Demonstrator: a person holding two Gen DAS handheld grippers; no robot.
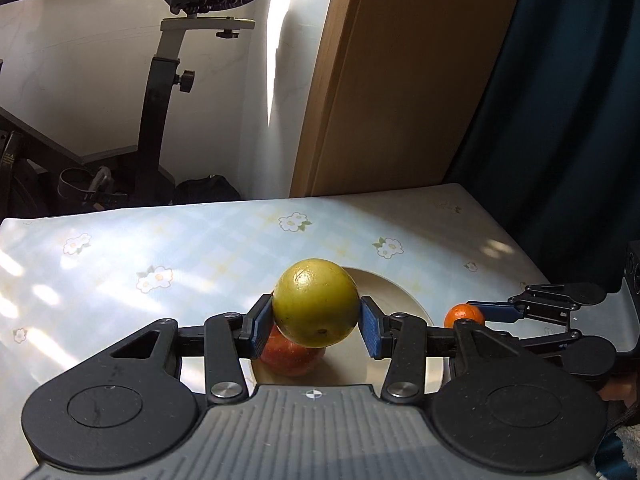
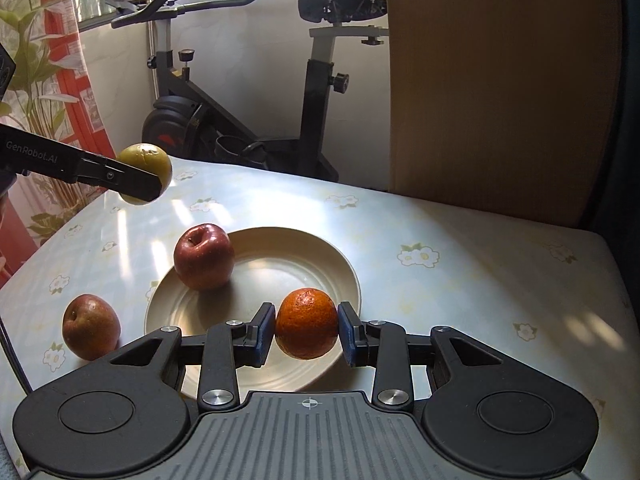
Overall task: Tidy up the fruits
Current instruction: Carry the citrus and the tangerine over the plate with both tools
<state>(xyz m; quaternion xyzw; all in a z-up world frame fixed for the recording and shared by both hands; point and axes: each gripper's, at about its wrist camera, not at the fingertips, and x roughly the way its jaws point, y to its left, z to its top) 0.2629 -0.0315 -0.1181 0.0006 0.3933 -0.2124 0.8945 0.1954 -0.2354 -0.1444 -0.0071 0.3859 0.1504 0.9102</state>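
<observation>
Two hand-held grippers carrying fruit toward a cream plate (image 2: 352,276) on a floral-print table (image 2: 480,264). Left gripper (image 1: 316,320) is clamping a green-yellow apple (image 1: 316,304) between its blue pads (image 1: 370,326), holding it in the air above the plate's left side; in the right wrist view the same apple (image 2: 154,158) is hanging well above the table, far and left of the plate. Right gripper (image 2: 307,330) is closing its pads (image 2: 347,332) on an orange (image 2: 306,323) over the plate's near rim; whether the orange is already resting on the plate or just above it cannot be told. One red apple (image 2: 204,256) is sitting on the plate's far-left part; a second red apple (image 2: 91,327) is lying on the table just beside the plate's left rim, not yet collected.

Judged step: setting both held fruits onto the plate. To do it well, the orange is best lowered until it bears on the plate's flat centre before the fingers part, since a round fruit let go on the sloped rim is likely to roll off; the green-yellow apple is best brought down into the bare right or near part of the plate, clear of the red apple directly beneath it, so that it is not dropped onto that fruit; the two grippers, near each other, are best worked one at a time; an exercise bike (image 2: 248,120) is standing beyond the table, out of the way.
</observation>
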